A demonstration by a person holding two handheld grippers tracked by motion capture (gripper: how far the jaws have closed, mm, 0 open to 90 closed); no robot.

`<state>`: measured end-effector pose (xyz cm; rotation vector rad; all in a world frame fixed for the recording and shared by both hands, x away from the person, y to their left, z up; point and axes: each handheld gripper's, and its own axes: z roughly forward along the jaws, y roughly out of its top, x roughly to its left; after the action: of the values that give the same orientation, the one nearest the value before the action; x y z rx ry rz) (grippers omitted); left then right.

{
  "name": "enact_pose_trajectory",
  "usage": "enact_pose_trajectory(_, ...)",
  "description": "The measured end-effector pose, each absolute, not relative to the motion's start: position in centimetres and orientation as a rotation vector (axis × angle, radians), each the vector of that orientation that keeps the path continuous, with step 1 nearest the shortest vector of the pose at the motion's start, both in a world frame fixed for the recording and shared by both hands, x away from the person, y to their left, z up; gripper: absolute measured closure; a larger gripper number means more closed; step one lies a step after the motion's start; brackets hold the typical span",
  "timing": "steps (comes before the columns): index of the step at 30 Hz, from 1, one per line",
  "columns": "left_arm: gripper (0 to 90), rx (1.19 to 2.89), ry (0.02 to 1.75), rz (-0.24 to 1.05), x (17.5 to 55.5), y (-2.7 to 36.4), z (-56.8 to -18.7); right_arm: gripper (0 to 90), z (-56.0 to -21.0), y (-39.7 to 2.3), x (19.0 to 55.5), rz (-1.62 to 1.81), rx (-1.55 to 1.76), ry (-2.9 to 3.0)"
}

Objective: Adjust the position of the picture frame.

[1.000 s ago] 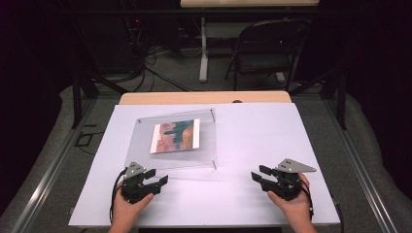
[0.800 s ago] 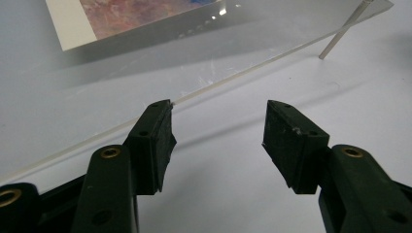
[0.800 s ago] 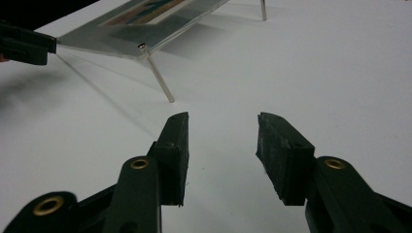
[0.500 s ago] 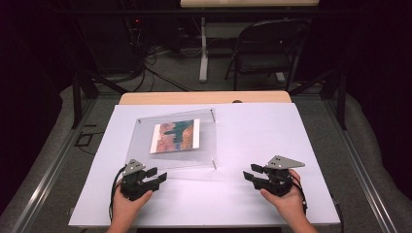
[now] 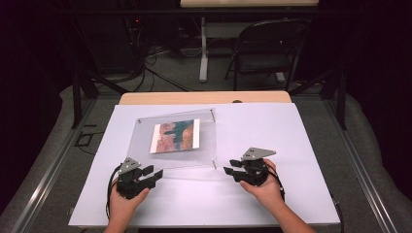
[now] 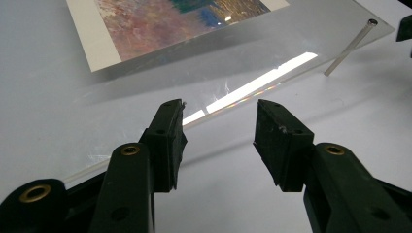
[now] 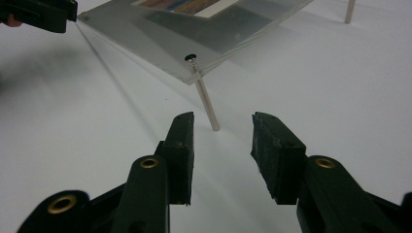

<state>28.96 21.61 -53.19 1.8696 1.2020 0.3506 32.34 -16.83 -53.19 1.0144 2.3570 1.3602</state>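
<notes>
Clear acrylic picture frame [image 5: 172,141] standing on thin metal legs [image 7: 205,99] on the white table [image 5: 301,145], both tongs, left [image 5: 151,175] and right [image 5: 232,173], spread and empty (each having just narrowed): approach opposite near corners level, gripping the plate's edge, never the legs.

The clear frame [image 5: 172,141] lies tilted on thin metal legs across the middle of the white surface [image 5: 301,131], its near edge just ahead of both grippers. The right front leg [image 7: 206,104] stands just before the right gripper [image 7: 221,128]. Bare surface lies to the frame's right. Under the raised edge there seems a low gap.
</notes>
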Motion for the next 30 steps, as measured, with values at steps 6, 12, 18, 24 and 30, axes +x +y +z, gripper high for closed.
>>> enact_pose_trajectory(6, 52.4, 1.887, 1.193, 0.339, 28.7, 21.5, -53.6, 62.4, -54.3, -15.0, 33.6, 1.318, 0.993, 2.402)
enact_pose_trajectory(12, 51.2, 1.889, 1.193, 0.328, 28.5, 21.4, -53.8, 64.0, -55.1, -14.0, 34.6, 1.311, 0.967, 2.423)
enact_pose_trajectory(18, 54.0, 1.904, 1.195, 0.318, 28.5, 21.3, -54.0, 66.0, -55.6, -13.4, 35.1, 1.323, 0.954, 2.425)
enact_pose_trajectory(24, 54.3, 1.906, 1.198, 0.315, 28.5, 21.3, -54.0, 70.3, -55.9, -12.9, 35.3, 1.344, 0.952, 2.428)
enact_pose_trajectory(30, 60.3, 1.918, 1.21, 0.305, 28.6, 21.2, -54.3, 74.5, -56.3, -12.1, 35.7, 1.345, 0.928, 2.434)
